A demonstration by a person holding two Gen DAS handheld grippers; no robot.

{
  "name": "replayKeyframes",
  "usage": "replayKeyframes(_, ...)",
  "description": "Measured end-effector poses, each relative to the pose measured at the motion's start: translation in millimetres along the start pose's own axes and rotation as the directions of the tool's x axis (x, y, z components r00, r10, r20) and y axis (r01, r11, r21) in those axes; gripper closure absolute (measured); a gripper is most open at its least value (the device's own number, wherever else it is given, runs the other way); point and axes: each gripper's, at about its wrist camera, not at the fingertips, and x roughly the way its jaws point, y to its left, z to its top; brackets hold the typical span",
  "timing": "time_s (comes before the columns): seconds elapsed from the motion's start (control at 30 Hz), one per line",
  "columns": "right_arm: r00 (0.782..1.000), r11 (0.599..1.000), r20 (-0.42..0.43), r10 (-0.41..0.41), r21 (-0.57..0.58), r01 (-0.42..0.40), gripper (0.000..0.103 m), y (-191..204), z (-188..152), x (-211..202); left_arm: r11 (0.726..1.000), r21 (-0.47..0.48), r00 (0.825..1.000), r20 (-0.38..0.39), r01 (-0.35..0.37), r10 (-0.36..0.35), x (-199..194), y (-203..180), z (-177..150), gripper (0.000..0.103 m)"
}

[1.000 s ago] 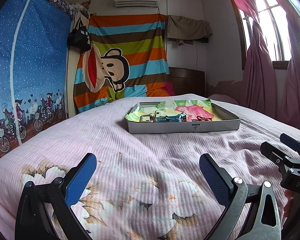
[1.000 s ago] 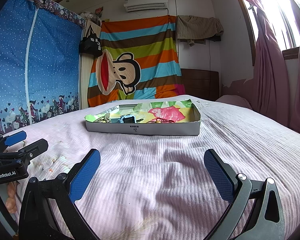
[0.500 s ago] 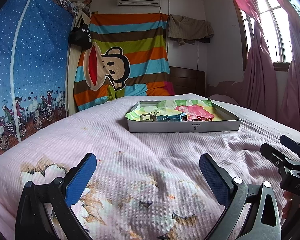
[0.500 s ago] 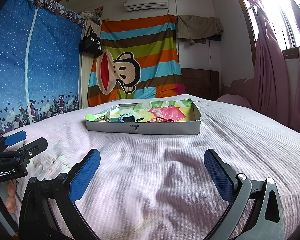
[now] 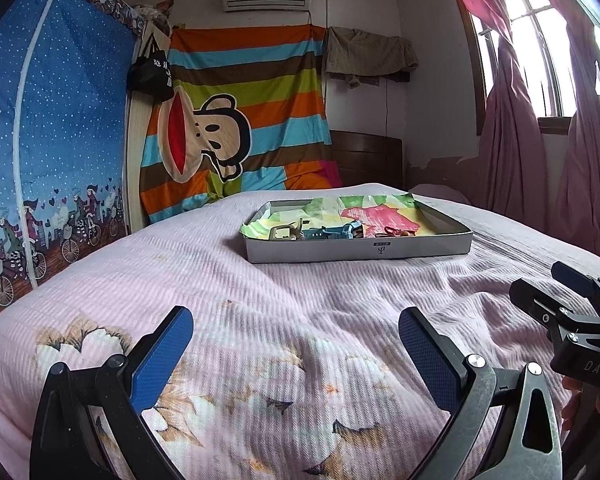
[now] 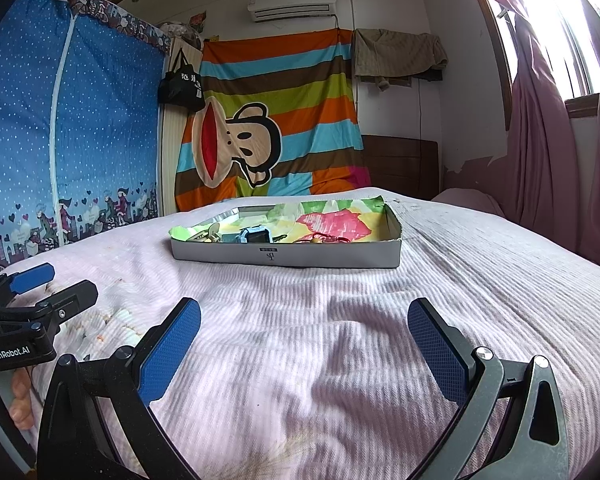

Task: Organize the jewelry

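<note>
Jewelry pieces [image 5: 332, 232] inside paper-lined tray [image 5: 360, 250]

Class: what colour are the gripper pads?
Blue pads, clearest in the right wrist view.

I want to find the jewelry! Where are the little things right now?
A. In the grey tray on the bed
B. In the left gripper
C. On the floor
A: the small pieces lie inside the grey tray on the bed; both grippers are open and hold nothing.

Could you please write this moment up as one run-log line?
left hand-held gripper: open, empty | right hand-held gripper: open, empty | tray: on bed, jewelry inside, untouched | phase: pre-approach
</note>
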Motion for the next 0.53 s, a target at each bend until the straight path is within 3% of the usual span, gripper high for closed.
replayKeyframes(0.53, 1.000, 1.000, -0.007, 0.001, -0.001, -0.001, 0.001, 1.1, -2.6, 2.3, 1.000, 0.006, 1.000, -0.002, -0.008, 0.008, -1.1, -0.8, -2.0, 0.000)
